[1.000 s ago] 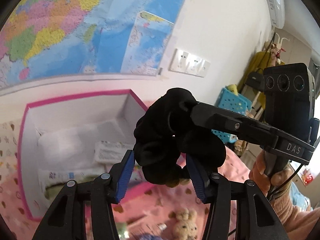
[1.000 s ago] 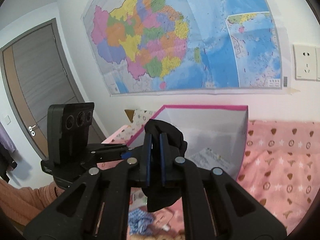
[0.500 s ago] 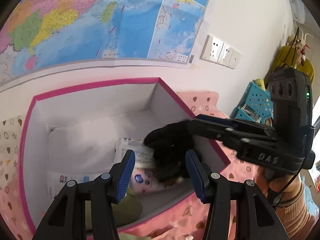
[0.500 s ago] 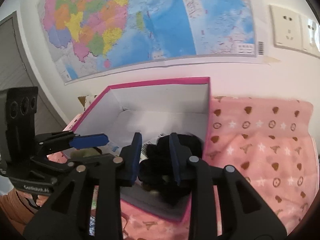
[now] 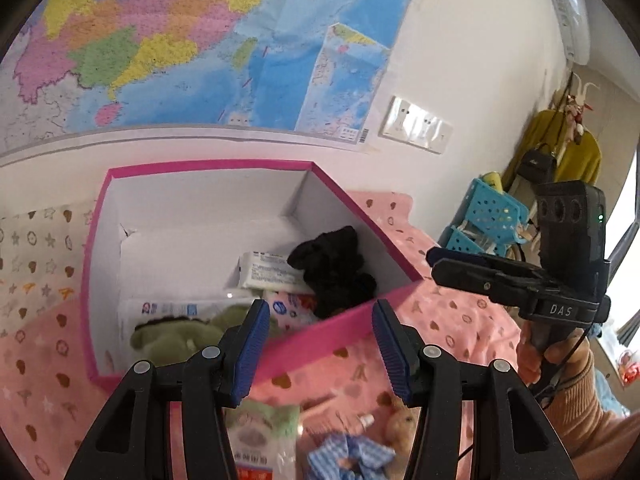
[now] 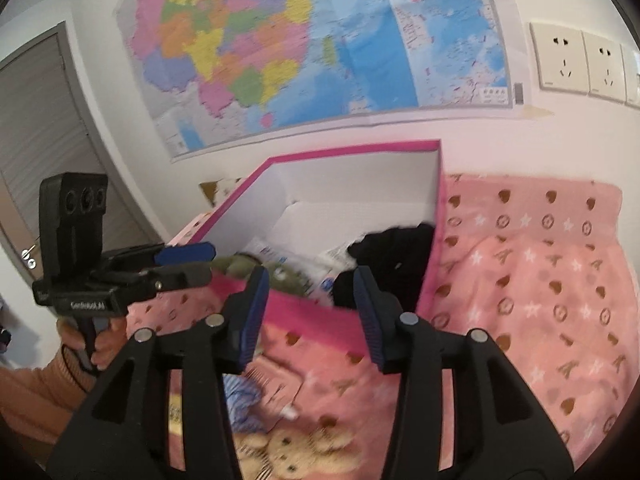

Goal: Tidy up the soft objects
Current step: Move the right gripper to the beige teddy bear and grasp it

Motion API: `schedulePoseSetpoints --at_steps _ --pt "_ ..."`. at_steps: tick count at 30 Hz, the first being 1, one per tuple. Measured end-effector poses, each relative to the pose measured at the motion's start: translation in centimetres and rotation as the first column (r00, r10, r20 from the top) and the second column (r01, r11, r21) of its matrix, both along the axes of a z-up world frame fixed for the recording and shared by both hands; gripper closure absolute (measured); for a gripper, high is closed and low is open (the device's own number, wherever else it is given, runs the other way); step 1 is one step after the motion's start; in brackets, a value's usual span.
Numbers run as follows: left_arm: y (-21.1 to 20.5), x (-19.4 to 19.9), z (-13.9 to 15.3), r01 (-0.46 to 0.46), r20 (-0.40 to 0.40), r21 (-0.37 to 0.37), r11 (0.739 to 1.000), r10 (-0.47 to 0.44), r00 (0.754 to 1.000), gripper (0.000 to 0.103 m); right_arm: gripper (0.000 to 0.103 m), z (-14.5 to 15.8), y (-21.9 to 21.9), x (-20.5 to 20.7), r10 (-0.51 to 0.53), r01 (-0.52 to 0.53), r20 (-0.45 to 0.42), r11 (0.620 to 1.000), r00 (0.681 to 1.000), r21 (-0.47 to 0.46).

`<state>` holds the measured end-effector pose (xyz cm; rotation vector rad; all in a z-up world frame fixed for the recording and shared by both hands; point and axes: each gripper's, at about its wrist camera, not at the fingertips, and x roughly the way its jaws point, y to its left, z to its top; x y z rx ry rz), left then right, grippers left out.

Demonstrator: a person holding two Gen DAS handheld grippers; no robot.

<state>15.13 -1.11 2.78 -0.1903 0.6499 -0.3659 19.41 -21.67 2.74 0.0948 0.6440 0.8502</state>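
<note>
A black scrunchie (image 5: 334, 270) lies inside the pink-rimmed white box (image 5: 200, 166), at its right side on top of tissue packs (image 5: 266, 270); it also shows in the right wrist view (image 6: 394, 258). A green plush (image 5: 180, 338) lies in the box's near corner. My left gripper (image 5: 318, 340) is open and empty, just in front of the box's near wall. My right gripper (image 6: 310, 308) is open and empty, pulled back from the box (image 6: 360, 148); it shows in the left wrist view (image 5: 440, 258) to the right of the box.
A pink patterned blanket (image 6: 540, 300) covers the surface. In front of the box lie a blue gingham scrunchie (image 5: 352, 456), a small bear toy (image 6: 296, 452) and a wipes pack (image 5: 260, 436). A wall with a map (image 5: 180, 40) and sockets (image 6: 580, 60) stands behind.
My right gripper carried the black scrunchie into the box, opened and let it go, then drew back to the right. My left gripper stayed open and moved back a little.
</note>
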Motion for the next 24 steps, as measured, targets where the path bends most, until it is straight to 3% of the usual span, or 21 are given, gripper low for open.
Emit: schedulePoseSetpoints --at_steps 8,13,16,24 --pt "-0.8 -3.3 -1.6 0.043 -0.034 0.017 0.999 -0.043 0.999 0.048 0.045 -3.6 0.0 -2.9 0.037 -0.042 -0.081 0.997 0.996 -0.060" --pt "-3.0 -5.4 -3.6 0.149 -0.097 -0.024 0.989 -0.151 0.984 0.048 0.044 -7.9 -0.7 -3.5 0.017 -0.039 -0.204 0.994 0.979 -0.102" --pt "-4.8 -6.3 -4.7 0.210 -0.128 -0.025 0.977 -0.211 0.969 0.048 0.039 -9.8 -1.5 -3.5 -0.020 -0.008 -0.254 0.994 0.967 -0.111" --pt "-7.4 -7.2 -7.5 0.272 -0.222 -0.033 0.962 -0.272 0.936 0.049 0.039 -11.5 -2.9 -2.8 0.003 -0.009 -0.319 1.000 0.948 -0.017"
